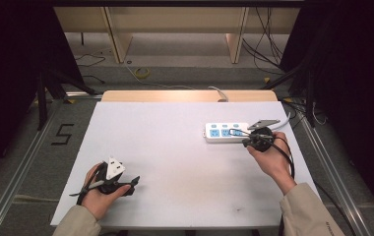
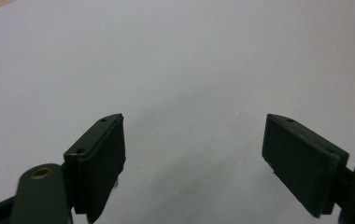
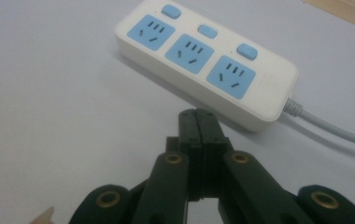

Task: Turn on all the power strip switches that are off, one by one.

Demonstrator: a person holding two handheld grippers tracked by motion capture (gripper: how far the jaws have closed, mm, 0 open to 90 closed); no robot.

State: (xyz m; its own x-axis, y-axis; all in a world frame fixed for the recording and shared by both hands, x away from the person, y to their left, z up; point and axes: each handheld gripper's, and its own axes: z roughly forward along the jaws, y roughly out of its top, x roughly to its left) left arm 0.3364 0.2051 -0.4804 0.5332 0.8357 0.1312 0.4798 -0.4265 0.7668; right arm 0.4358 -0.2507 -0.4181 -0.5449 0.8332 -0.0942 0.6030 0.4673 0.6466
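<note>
Starting at the left, we see the left gripper (image 1: 135,181) resting low on the white table (image 1: 175,147), near the person's own edge, with its jaws spread wide and nothing between them; the left gripper view has only bare tabletop ahead of the pads. We judge it is parked there simply to stay out of the way, since the work lies far off to its right.

Moving across, the power strip (image 1: 227,132) lies flat on the table just ahead of the right gripper (image 3: 197,116), its three blue sockets and three blue buttons facing up and its grey cable (image 3: 330,126) trailing off to the gripper's right. The right gripper is clenched tight with nothing in it, pads pressed together into one narrow tip. We take that as deliberate: a closed tip makes a good poking tool for one of the small switches. Whether the tip touches the strip's near edge we cannot quite tell; in the right gripper view it seems just short of it.
</note>
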